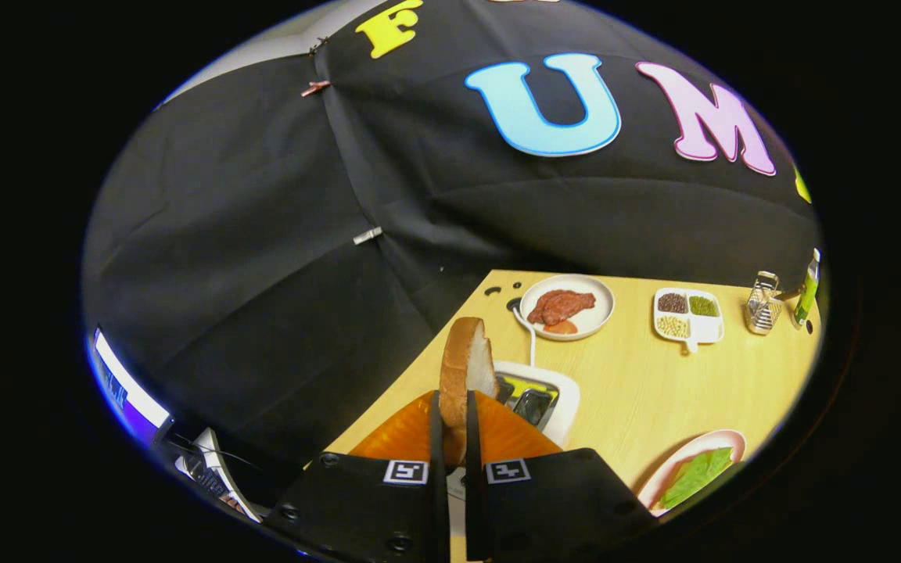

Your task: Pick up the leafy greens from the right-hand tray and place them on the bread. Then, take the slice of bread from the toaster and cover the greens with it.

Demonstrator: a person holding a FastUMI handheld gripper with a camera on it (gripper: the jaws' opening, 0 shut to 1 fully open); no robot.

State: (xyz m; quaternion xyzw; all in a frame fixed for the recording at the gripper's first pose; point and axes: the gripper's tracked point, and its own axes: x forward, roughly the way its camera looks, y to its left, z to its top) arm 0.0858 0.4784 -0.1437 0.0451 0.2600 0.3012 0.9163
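While the gripper (451, 438) pinches a tan-crusted white slice of bread (466, 367) between its two fingers, the slice stands on edge, lifted just above and slightly to the left of the white two-slot toaster (538, 395) on the pale wooden table (638, 383). Taking the toaster as landmark, its white cord (527, 332) runs away towards the table's far edge, and beyond it sits a round white plate of reddish-brown meat (566, 306). Farther right of the toaster lies a white divided dish of dark, green and pale grains (687, 315), then a small metal grater (763, 303) and a green bottle (807, 293). Near and right of the toaster, a pink-rimmed plate (720, 439) carries the green leafy greens (697, 475); whether bread lies beneath them is unclear.
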